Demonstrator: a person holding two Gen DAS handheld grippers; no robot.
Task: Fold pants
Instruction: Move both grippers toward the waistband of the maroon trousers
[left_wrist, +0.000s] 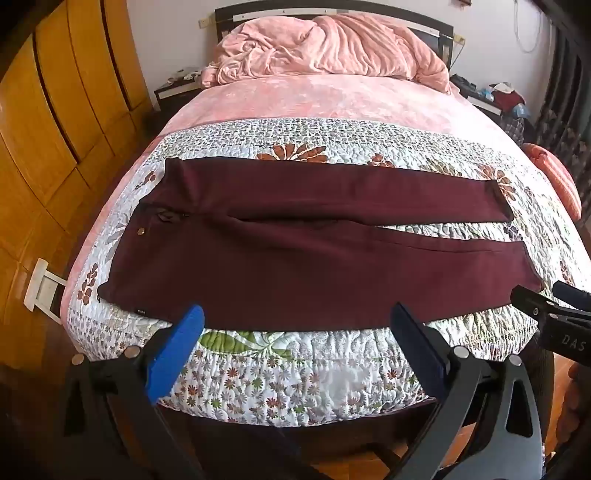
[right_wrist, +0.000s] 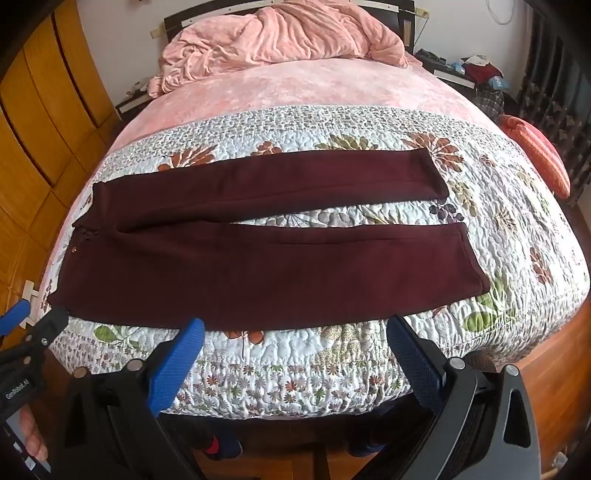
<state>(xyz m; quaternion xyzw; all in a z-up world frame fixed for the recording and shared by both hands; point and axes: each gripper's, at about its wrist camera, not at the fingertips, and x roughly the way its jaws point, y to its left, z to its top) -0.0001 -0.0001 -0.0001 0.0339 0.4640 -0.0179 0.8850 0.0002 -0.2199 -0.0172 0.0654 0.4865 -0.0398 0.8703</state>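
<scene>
Both blue-padded hand-held grippers, the left gripper and the right gripper, are hovering with jaws spread wide and holding nothing. Just ahead of them, the dark maroon cloth pants are lying flat, legs parted, across the floral quilted bedspread. Being soft, limp and light, they are likely best pinched at the near waist corner and near hem.

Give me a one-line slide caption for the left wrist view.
Open left tongs hover at the bed's foot over maroon pants laid flat, unfolded, on a floral quilt.
</scene>
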